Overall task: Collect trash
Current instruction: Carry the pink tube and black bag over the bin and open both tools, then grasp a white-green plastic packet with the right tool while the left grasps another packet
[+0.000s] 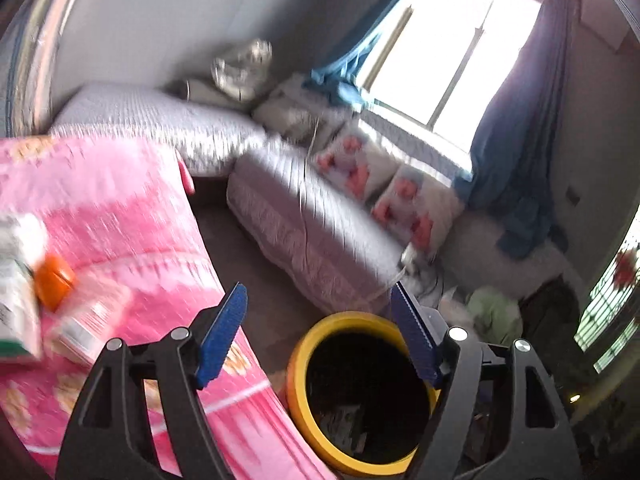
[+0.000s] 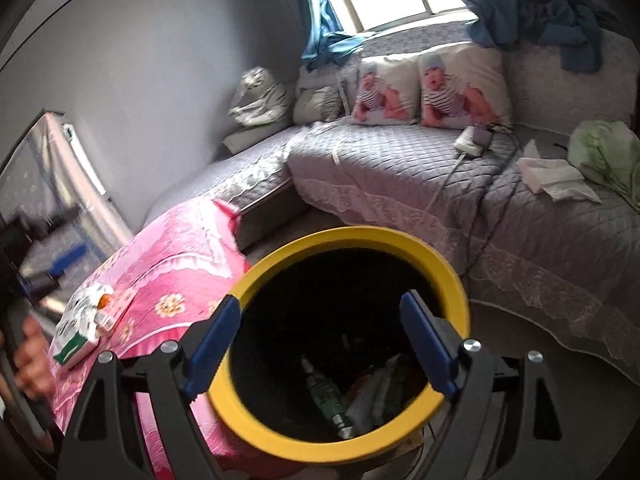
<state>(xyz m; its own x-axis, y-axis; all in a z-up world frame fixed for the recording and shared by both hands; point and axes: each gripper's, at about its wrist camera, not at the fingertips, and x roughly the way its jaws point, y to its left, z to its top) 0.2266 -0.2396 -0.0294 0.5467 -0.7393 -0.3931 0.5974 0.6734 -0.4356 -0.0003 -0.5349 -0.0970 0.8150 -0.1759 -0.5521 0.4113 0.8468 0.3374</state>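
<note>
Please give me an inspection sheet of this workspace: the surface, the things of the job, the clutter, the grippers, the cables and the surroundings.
Surface: pink floral cloth covers it.
Job's things: yellow-rimmed bin beside the cloth, bottle and wrappers inside; carton and orange-capped bottle lying on the cloth.
Clutter: white tissues and green cloth on the quilted sofa.
Grippers: left gripper open, holding nothing; right gripper open over the bin.
Cables: white cord trailing from a white device.
Surroundings: window, blue curtains, two baby-print cushions.
</note>
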